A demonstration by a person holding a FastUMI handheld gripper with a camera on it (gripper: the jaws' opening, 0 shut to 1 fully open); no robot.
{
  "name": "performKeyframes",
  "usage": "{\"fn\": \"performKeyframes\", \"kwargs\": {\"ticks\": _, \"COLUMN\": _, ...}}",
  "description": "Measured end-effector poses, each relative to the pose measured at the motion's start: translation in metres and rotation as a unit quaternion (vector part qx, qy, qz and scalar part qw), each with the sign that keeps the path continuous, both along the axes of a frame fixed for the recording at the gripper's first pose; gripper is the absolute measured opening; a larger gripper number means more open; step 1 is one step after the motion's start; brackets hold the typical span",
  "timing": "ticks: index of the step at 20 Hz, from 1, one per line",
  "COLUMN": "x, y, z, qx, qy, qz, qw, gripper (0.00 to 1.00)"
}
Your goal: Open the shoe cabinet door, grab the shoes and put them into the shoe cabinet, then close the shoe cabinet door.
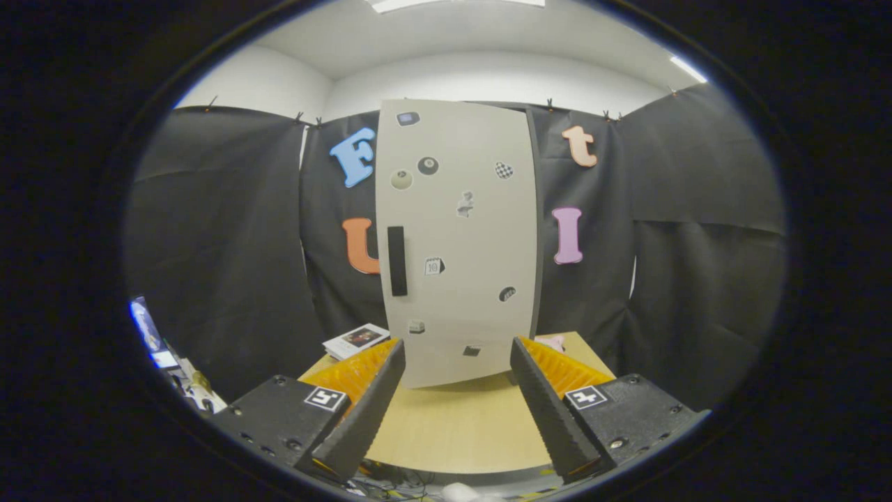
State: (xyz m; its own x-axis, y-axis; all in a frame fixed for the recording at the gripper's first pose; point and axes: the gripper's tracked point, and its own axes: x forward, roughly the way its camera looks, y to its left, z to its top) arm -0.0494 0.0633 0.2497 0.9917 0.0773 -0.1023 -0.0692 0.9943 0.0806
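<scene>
The gripper point(456, 352) stands wide open above a light wooden table point(453, 425), and its two fingers hold nothing; each finger body carries one small square marker, so two markers in all. Just ahead of the fingers, on the far part of the table, stands the shoe cabinet point(460, 244), upright, with its pale door closed. On the door there is one dark vertical handle point(396, 261) near the left edge and about nine small stickers point(428, 166) scattered over the surface; one sticker seems to show a number, but it is too small to read surely. Beside the cabinet, to the left, lies one booklet point(356, 340) on the table. To the right, one small pink thing point(552, 341) shows behind the finger.
</scene>
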Motion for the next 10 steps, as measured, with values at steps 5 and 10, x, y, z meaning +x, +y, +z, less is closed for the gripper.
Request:
{"fn": "performKeyframes", "kwargs": {"ticks": 5, "x": -0.015, "y": -0.003, "z": -0.002, "qx": -0.007, "qy": -0.001, "qz": -0.011, "qw": 1.0, "gripper": 0.99}}
{"fn": "performKeyframes", "kwargs": {"ticks": 10, "x": -0.024, "y": 0.001, "z": 0.002, "qx": -0.011, "qy": -0.012, "qz": -0.012, "qw": 1.0, "gripper": 0.99}}
